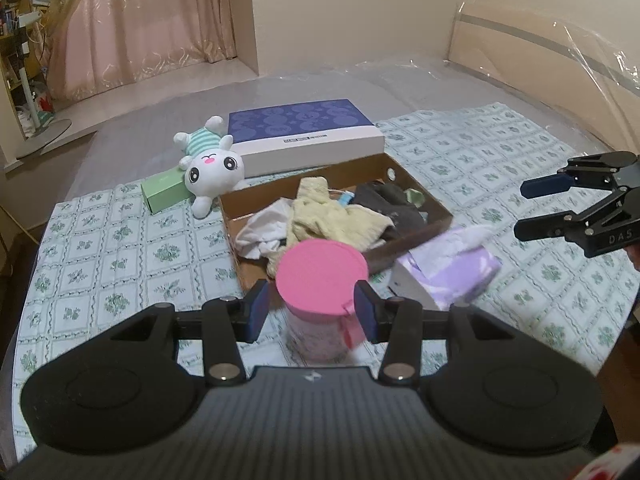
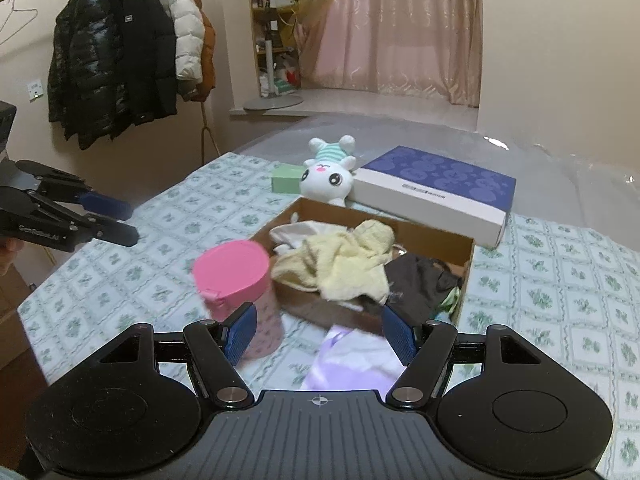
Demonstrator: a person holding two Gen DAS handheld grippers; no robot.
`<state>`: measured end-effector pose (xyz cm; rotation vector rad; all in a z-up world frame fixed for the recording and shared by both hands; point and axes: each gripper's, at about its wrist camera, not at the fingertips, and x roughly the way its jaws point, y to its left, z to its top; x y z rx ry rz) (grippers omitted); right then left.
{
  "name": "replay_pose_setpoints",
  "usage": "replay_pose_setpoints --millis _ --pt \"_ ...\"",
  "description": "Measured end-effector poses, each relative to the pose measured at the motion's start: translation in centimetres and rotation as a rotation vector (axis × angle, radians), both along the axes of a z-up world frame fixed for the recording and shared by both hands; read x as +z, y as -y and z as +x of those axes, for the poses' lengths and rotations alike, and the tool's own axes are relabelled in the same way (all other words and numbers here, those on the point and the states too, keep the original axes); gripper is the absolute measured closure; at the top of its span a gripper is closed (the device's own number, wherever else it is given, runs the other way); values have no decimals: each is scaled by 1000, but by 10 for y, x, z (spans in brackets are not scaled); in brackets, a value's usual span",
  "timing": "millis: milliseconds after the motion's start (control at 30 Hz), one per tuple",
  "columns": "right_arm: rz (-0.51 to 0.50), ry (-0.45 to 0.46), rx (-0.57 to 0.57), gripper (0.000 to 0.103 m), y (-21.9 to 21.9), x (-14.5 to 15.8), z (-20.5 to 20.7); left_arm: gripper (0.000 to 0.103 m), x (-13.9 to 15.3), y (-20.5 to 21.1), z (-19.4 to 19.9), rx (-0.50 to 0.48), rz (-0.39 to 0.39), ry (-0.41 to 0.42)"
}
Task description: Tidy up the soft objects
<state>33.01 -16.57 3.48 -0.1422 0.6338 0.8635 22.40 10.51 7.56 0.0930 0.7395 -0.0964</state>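
A brown cardboard box (image 1: 408, 184) (image 2: 470, 250) on the bed holds a yellow cloth (image 1: 332, 216) (image 2: 348, 260), a white cloth (image 1: 264, 232) (image 2: 292, 234) and a dark garment (image 1: 384, 200) (image 2: 420, 280). A white plush bunny (image 1: 214, 168) (image 2: 326, 178) lies behind the box. A pink-lidded canister (image 1: 320, 280) (image 2: 236, 276) stands in front of the box. A purple tissue pack (image 1: 448, 272) (image 2: 352, 364) lies beside it. My left gripper (image 1: 314, 314) (image 2: 116, 220) is open above the canister. My right gripper (image 2: 320, 334) (image 1: 536, 208) is open over the tissue pack.
A blue and white flat box (image 1: 304, 136) (image 2: 436, 192) and a small green box (image 1: 164, 190) (image 2: 286, 178) lie behind the cardboard box. The bed has a green patterned sheet (image 1: 120, 260). A coat rack (image 2: 128, 52), a fan (image 2: 280, 40) and curtains stand beyond the bed.
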Motion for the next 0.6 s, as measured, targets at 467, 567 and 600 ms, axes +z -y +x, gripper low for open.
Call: replay_pose_setpoints --millis 467,567,600 --pt "-8 -9 -48 34 15 -9 -79 60 -18 25 -65 20 -23 -35" --pt "-3 -29 -61 34 17 -15 -91 60 -26 29 -78 32 -9 -44" --pt "1 -44 -71 34 17 -18 -95 60 -28 29 -80 37 -3 -48"
